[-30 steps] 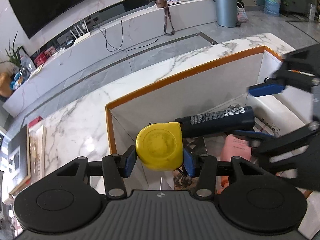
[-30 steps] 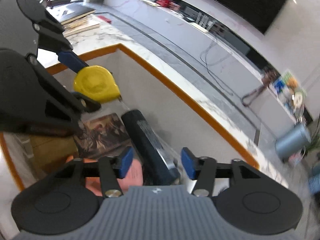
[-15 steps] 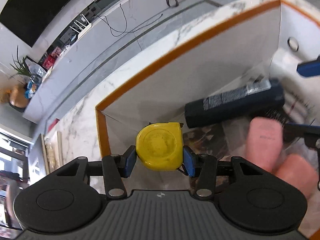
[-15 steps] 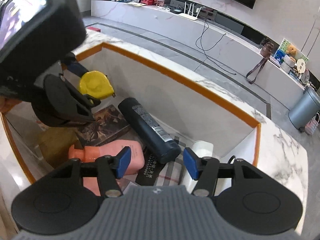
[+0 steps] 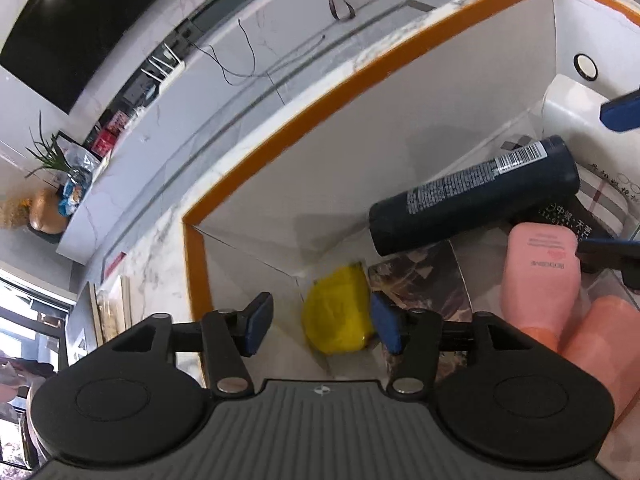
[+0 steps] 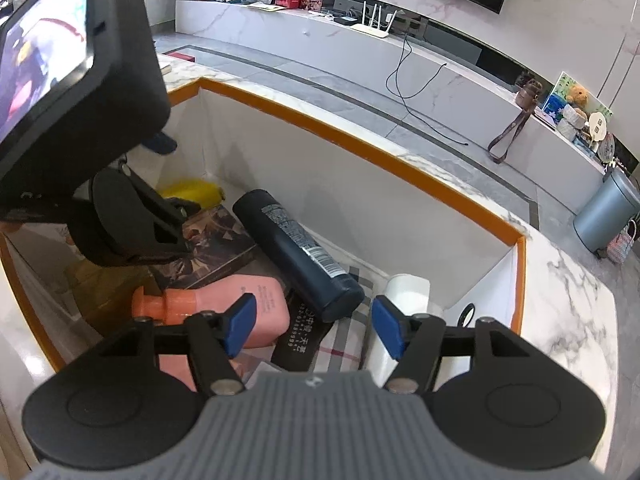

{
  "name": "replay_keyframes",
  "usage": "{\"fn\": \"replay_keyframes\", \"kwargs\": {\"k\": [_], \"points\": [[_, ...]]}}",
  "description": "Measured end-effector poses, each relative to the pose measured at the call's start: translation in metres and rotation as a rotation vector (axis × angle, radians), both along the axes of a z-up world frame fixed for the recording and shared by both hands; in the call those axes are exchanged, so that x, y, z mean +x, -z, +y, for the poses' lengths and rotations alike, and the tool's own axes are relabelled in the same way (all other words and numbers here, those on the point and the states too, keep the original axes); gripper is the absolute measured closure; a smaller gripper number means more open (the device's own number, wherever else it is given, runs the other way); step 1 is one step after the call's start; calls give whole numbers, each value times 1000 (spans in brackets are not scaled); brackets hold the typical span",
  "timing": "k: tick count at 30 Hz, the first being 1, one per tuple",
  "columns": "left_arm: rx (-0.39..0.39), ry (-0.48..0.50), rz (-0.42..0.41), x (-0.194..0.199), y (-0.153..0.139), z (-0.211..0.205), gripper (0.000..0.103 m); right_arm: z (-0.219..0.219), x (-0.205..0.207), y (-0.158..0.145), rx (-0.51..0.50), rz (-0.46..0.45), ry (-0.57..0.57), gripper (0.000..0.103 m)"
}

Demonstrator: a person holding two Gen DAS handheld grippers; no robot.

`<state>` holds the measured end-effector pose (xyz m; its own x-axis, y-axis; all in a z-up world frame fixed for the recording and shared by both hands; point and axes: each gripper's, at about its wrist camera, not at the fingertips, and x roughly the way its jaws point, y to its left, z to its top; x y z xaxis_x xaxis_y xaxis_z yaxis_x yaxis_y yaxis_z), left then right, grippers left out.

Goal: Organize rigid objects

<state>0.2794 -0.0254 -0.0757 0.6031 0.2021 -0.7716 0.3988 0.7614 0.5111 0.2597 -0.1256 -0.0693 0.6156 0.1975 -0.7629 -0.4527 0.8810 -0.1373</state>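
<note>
The left gripper point(image 5: 322, 326) has its jaws opening, the yellow tape measure point(image 5: 338, 314) loose between them in the box's point(image 5: 304, 132) far left corner, so the clean finish is likely a straight lift clear without nudging it. The right gripper point(image 6: 310, 326), jaws opening on nothing, hovers over the pink bottle point(image 6: 244, 302). The dark bottle point(image 5: 476, 196) and patterned book point(image 5: 420, 280) crowd the tape measure's right side.

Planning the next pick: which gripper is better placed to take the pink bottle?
Right, probably. The right gripper hangs over the pink bottle, jaws opening and empty; the left gripper is at the yellow tape measure, opening.
</note>
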Motion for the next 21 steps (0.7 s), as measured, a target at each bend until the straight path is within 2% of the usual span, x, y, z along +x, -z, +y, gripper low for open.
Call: {"fn": "replay_keyframes", "kwargs": {"k": [3,7,11,14,18,21], "points": [[-38,4,-14,-3,-4,2,29,1,-2,0,-4,0,-2,37],[-118,15,-76,-14,-19,3,29,1,-5,-1,-2,1,6,34],[-227,28,-136,-27,-37,3,29,-2,-8,-4,26,15,33,29],[-303,46,-162,-36,-52,4,29,-6,-12,-7,42,25,54,28],[-372,50,-196,-54,-69,4,29,-14,-20,-17,61,20,86,26],[-428,41,-216,-67,-81,8,29,-19,-29,-28,79,3,109,21]]}}
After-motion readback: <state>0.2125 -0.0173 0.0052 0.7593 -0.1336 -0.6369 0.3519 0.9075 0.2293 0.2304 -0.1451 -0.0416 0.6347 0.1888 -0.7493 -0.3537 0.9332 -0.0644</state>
